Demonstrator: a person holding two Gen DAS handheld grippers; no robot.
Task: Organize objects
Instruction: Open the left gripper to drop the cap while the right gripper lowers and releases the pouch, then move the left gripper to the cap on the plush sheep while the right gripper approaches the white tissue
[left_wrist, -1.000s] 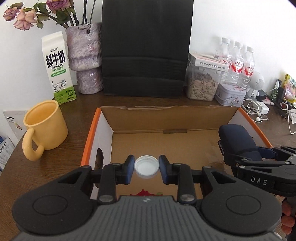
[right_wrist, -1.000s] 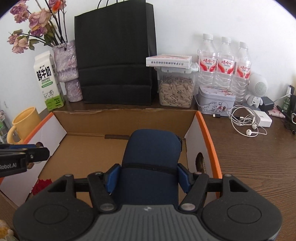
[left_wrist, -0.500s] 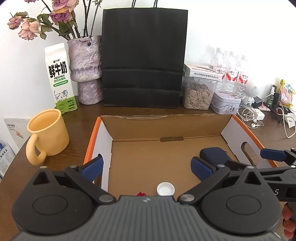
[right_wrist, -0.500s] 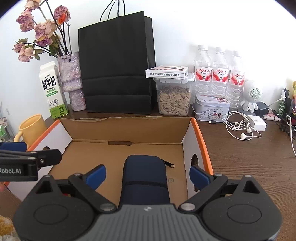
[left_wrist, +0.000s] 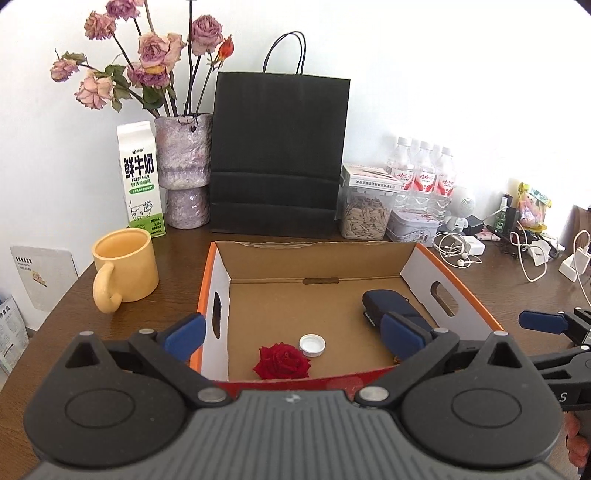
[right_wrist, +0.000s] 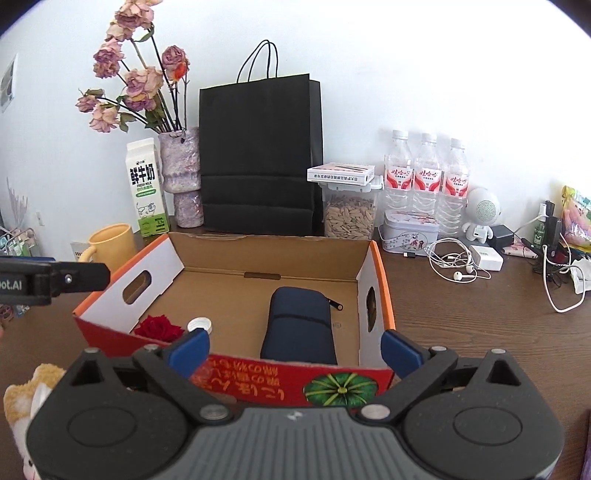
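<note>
left wrist view: the left gripper (left_wrist: 295, 334) hangs over the near edge of the cardboard box (left_wrist: 314, 258), its blue pads spread wide with nothing between them. its jaws have just been opening. on the box floor, near the front wall, the white bottle cap (left_wrist: 312, 345) lies flat, open side up, just beside a red rose head (left_wrist: 282, 362). the two are close, and i cannot tell if they touch. further right in the box the navy zip pouch (left_wrist: 388, 306) lies lengthwise, well apart from the cap. at the right edge, the right gripper (left_wrist: 541, 320) shows one blue pad outside the box's orange-edged side wall.

right wrist view: the right gripper (right_wrist: 293, 350) sits in front of the box's red printed front wall (right_wrist: 288, 380), jaws wide and empty, having just been opening too. the navy zip pouch (right_wrist: 299, 325) rests on the box floor toward the right side, its zipper pull lying off to its right. the bottle cap (right_wrist: 200, 325) and rose head (right_wrist: 159, 328) sit in the near left corner. a black arm of the left gripper (right_wrist: 55, 280) reaches in from the left.

behind the box on the brown wooden table (right_wrist: 461, 325) stand a yellow mug (left_wrist: 125, 266), a milk carton (left_wrist: 140, 181), a vase of dried roses (left_wrist: 184, 170), a black paper bag (left_wrist: 277, 155), a jar of seeds (right_wrist: 349, 214) and three water bottles (right_wrist: 426, 173).
</note>
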